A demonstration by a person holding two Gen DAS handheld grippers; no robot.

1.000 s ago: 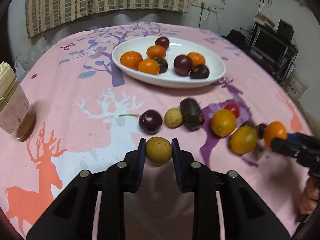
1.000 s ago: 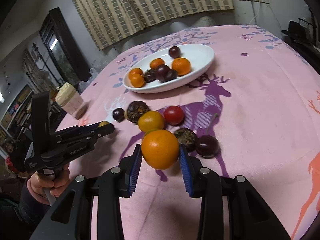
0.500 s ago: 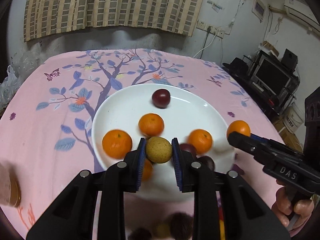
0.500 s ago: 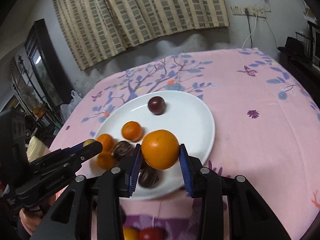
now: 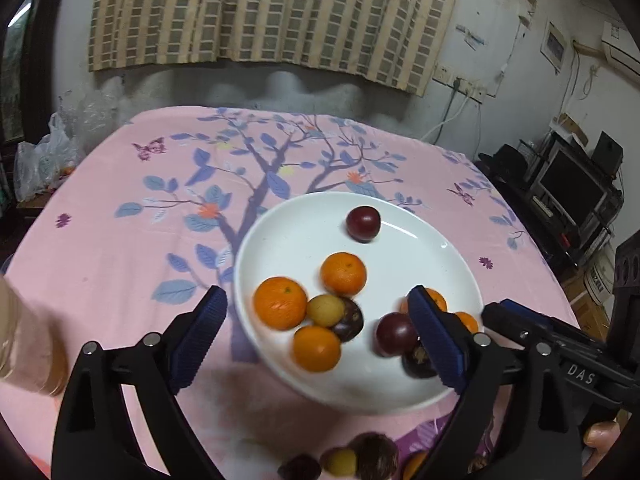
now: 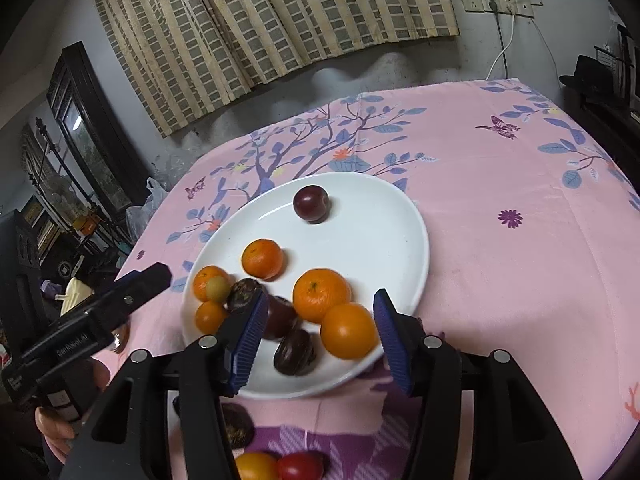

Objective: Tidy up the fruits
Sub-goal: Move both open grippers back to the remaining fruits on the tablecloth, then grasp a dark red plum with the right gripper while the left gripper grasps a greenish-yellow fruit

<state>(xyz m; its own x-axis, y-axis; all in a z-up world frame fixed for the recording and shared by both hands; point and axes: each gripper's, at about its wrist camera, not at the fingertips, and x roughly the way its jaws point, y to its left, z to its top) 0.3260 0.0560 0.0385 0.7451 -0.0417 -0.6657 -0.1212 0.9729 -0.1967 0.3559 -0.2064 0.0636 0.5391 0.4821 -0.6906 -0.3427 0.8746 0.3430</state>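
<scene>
Opening over plate [image 5: 460,272] | left tongs [image 5: 316,334] wide, empty | right tongs [image 6: 318,334] parted, orange [image 6: 349,336] loose

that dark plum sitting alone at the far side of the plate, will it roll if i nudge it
Probably yes: the dark plum is round and nothing touches it, so a nudge would likely send it across the smooth white plate. The raised rim may stop it. Its glossy skin looks slippery, so grip it squarely.

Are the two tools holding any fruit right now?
No. The left tool has just opened; its small yellow fruit lies on the plate. The right tool has just opened too, its orange free.
</scene>
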